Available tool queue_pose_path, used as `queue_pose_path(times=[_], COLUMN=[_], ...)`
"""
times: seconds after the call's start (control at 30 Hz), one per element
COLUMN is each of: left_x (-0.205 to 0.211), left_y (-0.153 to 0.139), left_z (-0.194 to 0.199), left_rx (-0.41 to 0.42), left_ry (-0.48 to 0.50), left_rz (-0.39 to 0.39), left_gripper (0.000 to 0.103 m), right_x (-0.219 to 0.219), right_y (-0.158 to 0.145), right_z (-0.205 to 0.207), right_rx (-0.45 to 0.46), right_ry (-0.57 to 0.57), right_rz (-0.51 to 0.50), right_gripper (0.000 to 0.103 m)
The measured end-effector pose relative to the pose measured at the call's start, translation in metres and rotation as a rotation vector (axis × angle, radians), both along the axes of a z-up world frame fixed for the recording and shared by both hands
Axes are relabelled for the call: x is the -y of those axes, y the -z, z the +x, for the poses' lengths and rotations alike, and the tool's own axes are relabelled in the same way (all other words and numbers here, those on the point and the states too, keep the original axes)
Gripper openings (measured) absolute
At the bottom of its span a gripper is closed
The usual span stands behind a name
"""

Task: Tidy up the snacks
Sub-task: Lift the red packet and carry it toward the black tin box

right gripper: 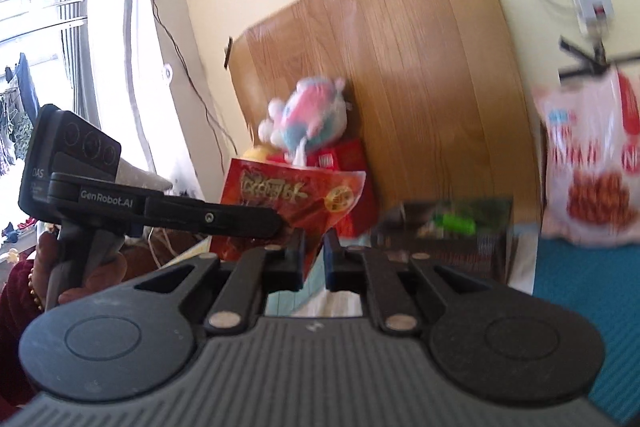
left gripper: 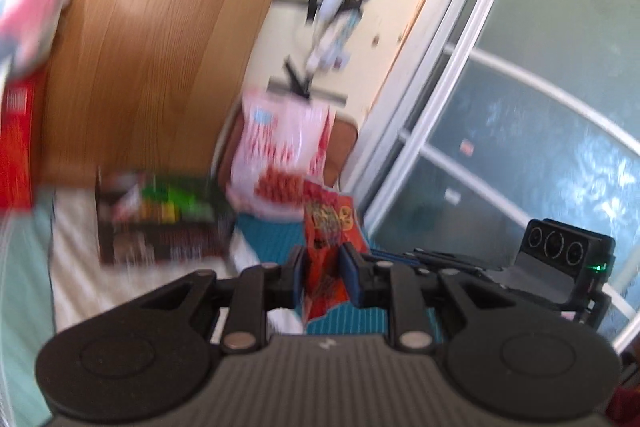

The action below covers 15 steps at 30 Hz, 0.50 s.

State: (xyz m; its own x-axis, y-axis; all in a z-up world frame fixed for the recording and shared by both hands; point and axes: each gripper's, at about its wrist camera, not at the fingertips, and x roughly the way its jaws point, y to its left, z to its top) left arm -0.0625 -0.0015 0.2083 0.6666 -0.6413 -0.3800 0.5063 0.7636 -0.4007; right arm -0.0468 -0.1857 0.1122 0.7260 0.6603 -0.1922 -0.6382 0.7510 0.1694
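Red-orange snack packet pinched between both grippers at lower centre of each frame, left gripper clamped on one edge, right gripper clenched on its other corner, dark snack box mid-left behind, pink-white bag leaning centre, wooden board upper left.

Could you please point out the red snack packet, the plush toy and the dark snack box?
red snack packet [right gripper: 296, 199], right wrist view, printed front.
plush toy [right gripper: 308, 119], right wrist view, pink body.
dark snack box [left gripper: 160, 223], left wrist view, top face.
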Motion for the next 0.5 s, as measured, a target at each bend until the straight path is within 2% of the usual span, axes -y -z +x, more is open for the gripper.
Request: queue_pose_path(times=[0.1, 0.2, 0.37, 0.5], left_x=[0.0, -0.002, -0.004, 0.001], left_y=[-0.04, -0.074, -0.127, -0.17], left_z=[0.009, 0.026, 0.062, 0.081], left_rx=[0.088, 0.138, 0.182, 0.265], left_ry=[-0.021, -0.046, -0.081, -0.121], left_rz=[0.026, 0.041, 0.054, 0.108], left_gripper=[0.02, 0.022, 0.022, 0.022], right_x=[-0.01, -0.023, -0.038, -0.044], right_y=[-0.039, -0.075, -0.128, -0.173], right_z=[0.01, 0.022, 0.053, 0.075], right_rx=[0.073, 0.146, 0.189, 0.233], right_ry=[0.007, 0.015, 0.033, 0.05], right_rz=[-0.021, -0.064, -0.104, -0.126], right_gripper=[0.011, 0.011, 0.011, 0.011])
